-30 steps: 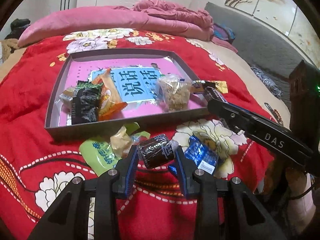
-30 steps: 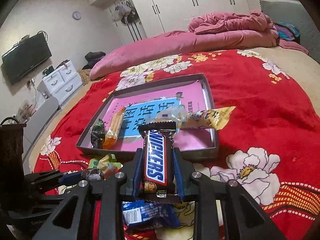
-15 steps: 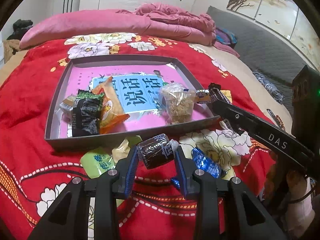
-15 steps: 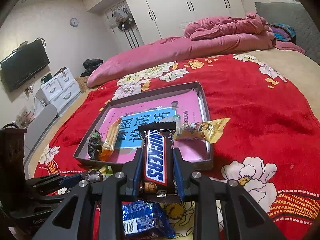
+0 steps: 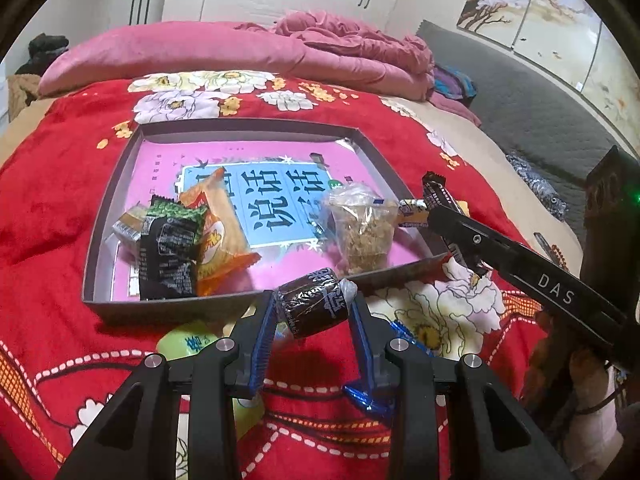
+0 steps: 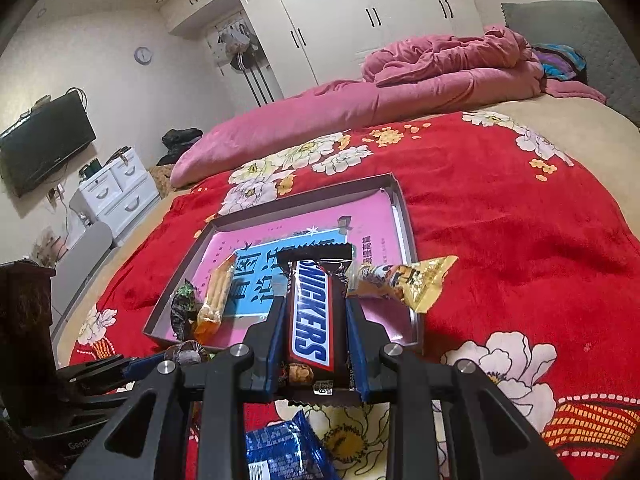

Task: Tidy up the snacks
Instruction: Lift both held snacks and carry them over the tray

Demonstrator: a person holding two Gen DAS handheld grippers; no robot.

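My left gripper [image 5: 314, 306] is shut on a dark round wrapped snack [image 5: 314, 306], held just above the near rim of the grey tray [image 5: 120, 168] with a pink floor. My right gripper [image 6: 314, 316] is shut on a Snickers bar [image 6: 314, 312], held over the tray's [image 6: 402, 208] near right corner; it shows in the left wrist view [image 5: 452, 216] too. In the tray lie a black-and-green packet [image 5: 170, 250], an orange packet [image 5: 222, 224], a clear bag of crumbly snack [image 5: 362, 232] and a yellow packet [image 6: 404, 282].
A green packet [image 5: 186, 344] and a blue packet [image 6: 286, 454] lie on the red flowered blanket [image 5: 48, 208] in front of the tray. Pink bedding [image 5: 240, 56] lies piled at the far end. A white drawer unit [image 6: 116, 190] and a TV [image 6: 44, 144] stand to the left.
Both grippers have moved forward and up towards the tray with their snacks. The dark snack now hangs over the tray's near rim, and the Snickers bar is further over the tray.
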